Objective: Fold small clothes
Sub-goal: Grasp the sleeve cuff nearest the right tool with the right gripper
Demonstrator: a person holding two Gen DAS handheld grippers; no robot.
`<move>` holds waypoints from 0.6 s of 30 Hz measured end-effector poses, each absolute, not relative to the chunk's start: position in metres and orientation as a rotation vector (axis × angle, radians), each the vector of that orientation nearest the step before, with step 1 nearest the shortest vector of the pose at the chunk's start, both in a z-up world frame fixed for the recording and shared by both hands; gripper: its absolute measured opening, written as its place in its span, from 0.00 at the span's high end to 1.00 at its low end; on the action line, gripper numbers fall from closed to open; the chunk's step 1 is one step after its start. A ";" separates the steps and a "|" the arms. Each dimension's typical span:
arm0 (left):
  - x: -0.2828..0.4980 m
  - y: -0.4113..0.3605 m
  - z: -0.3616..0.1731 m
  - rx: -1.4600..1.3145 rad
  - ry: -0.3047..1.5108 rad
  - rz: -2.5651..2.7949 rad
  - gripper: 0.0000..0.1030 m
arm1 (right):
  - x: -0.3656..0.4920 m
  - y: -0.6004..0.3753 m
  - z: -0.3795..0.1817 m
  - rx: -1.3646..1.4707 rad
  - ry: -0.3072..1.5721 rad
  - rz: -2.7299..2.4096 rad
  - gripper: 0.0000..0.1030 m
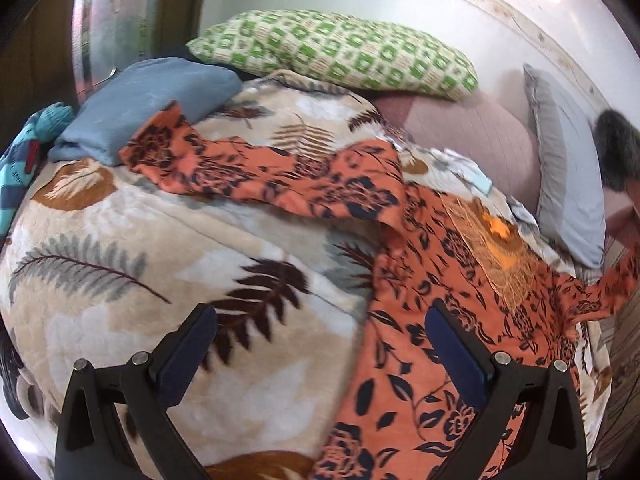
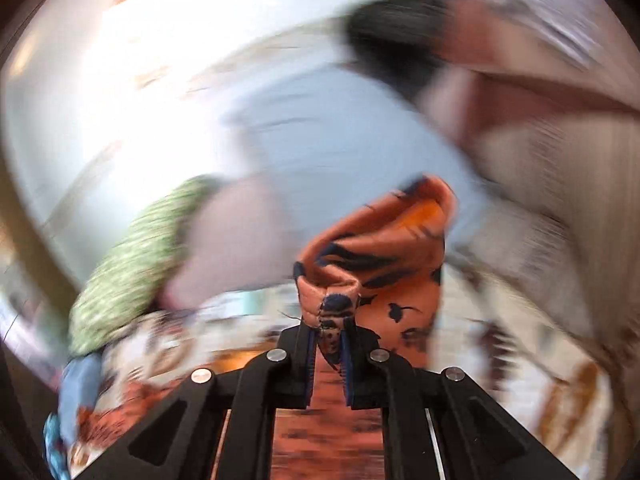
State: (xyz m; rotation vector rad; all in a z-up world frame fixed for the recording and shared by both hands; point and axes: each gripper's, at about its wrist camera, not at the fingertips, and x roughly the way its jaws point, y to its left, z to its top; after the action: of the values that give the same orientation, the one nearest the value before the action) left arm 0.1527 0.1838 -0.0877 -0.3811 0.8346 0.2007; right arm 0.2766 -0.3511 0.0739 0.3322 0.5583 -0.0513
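An orange garment with dark floral print [image 1: 432,280] lies spread on a leaf-patterned blanket [image 1: 160,248], one sleeve reaching to the far left and another lifted at the far right edge. My left gripper [image 1: 320,320] is open and empty, hovering over the garment's left edge; one finger is above the blanket, the other above the cloth. In the right wrist view, which is motion-blurred, my right gripper [image 2: 329,330] is shut on a bunched fold of the orange garment [image 2: 380,248] and holds it up.
A folded blue cloth [image 1: 148,104] and a turquoise patterned cloth [image 1: 24,160] lie at the far left. A green-patterned pillow [image 1: 340,52], a pink pillow [image 1: 472,136] and a grey pillow [image 1: 568,168] lie at the back. A person's dark-haired head [image 1: 616,152] is at the right.
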 end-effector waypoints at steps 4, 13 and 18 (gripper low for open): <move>0.141 0.209 -0.087 -0.405 0.816 0.242 0.00 | 0.296 -0.236 0.068 0.321 0.575 0.154 0.90; 0.129 0.236 -0.099 -0.416 0.843 0.308 0.00 | 0.347 -0.088 -0.115 0.291 1.001 0.325 0.35; 0.139 0.219 -0.087 -0.383 0.824 0.291 0.00 | 0.326 -0.086 -0.149 0.342 1.062 0.394 0.22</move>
State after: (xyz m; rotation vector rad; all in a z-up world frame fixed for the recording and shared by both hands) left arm 0.1390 0.2189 -0.0873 -0.3831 0.8244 0.2907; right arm 0.3261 -0.0865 -0.1487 0.3418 1.0620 0.3935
